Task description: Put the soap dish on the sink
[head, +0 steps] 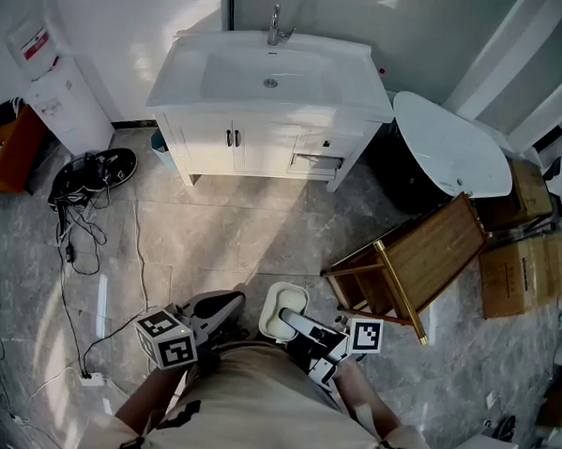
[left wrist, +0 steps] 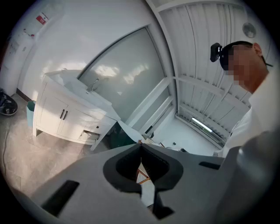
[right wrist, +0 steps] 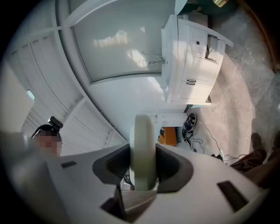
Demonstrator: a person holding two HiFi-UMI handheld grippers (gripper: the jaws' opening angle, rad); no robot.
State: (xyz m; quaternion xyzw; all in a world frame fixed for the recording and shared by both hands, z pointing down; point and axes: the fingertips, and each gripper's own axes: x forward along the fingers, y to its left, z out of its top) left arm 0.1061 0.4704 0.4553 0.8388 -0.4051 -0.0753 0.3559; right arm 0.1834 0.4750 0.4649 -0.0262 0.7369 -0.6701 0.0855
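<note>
Two grippers sit at the near edge of the head view, close to the person's body, and only one carries anything. The right gripper (head: 293, 321) pinches the soap dish (head: 280, 305), a pale oval piece. From above its broad face shows, while in the right gripper view it stands edge-on between the jaws, which press on it from both sides. The left gripper (head: 224, 306) holds nothing, and its jaws are pressed together with the tips touching.

The sink (head: 223, 75) lies at the far side of the room on top of a white cabinet (head: 266, 148), with the faucet (head: 275, 26) at its far rim. Bare tiled floor (head: 224, 235) stretches between it and the person, so the dish hangs over the floor, well apart from its goal.

The step in hand looks like the carry. The next move calls for crossing to the cabinet, clear of the tipped wooden stool (head: 415, 263) on the right. The dish should be kept level and lowered onto the flat rim beside the basin before the jaws spread.
</note>
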